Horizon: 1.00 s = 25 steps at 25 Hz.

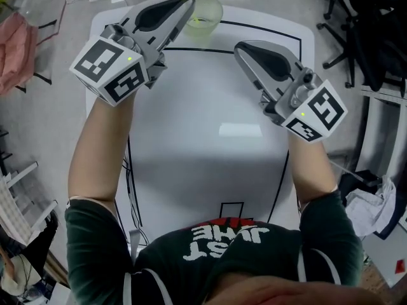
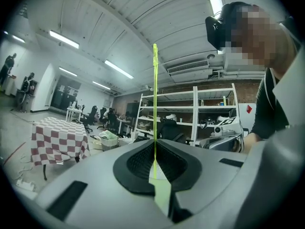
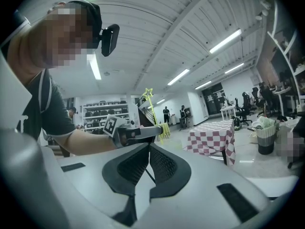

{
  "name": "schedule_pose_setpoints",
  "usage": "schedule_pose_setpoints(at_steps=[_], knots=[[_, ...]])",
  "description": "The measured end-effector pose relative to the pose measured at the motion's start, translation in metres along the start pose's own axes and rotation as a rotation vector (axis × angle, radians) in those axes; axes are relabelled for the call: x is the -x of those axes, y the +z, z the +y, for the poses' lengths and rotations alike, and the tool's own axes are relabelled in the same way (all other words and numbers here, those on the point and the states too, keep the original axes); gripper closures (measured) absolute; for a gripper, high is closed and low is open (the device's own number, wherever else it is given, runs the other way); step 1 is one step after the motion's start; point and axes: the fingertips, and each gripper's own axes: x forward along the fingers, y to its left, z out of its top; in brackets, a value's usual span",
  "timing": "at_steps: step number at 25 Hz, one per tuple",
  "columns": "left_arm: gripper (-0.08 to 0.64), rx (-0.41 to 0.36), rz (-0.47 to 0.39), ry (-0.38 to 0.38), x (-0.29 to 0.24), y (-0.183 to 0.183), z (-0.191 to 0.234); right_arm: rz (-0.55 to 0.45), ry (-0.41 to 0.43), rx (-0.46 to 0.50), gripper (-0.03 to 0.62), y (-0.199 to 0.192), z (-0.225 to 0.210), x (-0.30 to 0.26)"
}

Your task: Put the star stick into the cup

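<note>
your left gripper is clamped on the star stick, a thin, translucent yellow-green rod standing upright with a small star at its top. its jaw tips hold it just beside the pale green cup. your right gripper has its jaws together on nothing.

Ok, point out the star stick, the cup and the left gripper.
star stick (image 2: 155, 94): left gripper view, thin green shaft above the jaws.
cup (image 1: 213, 18): head view, its translucent green side wall.
left gripper (image 1: 189, 5): head view, between its closed fingertips.
</note>
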Motion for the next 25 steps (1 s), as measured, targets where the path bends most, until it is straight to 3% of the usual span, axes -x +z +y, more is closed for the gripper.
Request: schedule_pose_setpoints(at_steps=[9,25], knots=[[0.536,0.008,0.006,-0.018,-0.002,-0.001,-0.004,0.0,0.001,-0.003,0.558,-0.001,0.0,-0.001],[0.196,0.031,0.026,0.029,-0.002,-0.014,0.001,-0.001,0.016,-0.006,0.557,-0.002,0.004,-0.003]])
